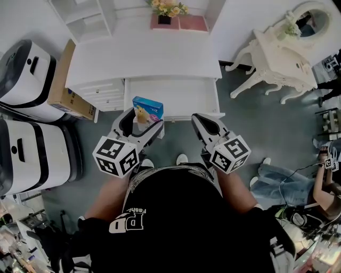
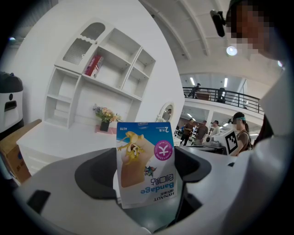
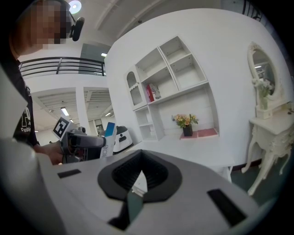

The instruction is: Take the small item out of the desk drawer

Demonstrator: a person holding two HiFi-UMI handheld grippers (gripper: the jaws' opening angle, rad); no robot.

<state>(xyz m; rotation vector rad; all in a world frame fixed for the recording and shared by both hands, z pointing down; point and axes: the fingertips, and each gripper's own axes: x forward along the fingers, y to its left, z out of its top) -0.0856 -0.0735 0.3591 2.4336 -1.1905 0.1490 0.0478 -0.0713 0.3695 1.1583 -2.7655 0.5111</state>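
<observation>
Drawer (image 1: 176, 96) stands pulled out, open from above. Box (image 1: 147, 108) clamped in left gripper (image 1: 141, 122) hangs over its front left corner. Right gripper (image 1: 198, 120), jaws together, sits at the front right edge. Desk top (image 1: 144, 56) bare up to flowers (image 1: 166, 9). Carton (image 1: 66, 85) leans at desk's left side.

Bandage box (image 2: 145, 158) bottom hidden between jaws; shelf box (image 2: 93, 65) print unreadable.

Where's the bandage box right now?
The bandage box is clamped in the left hand-held gripper, left of centre in the head view, over the front-left corner of the open desk drawer.
</observation>
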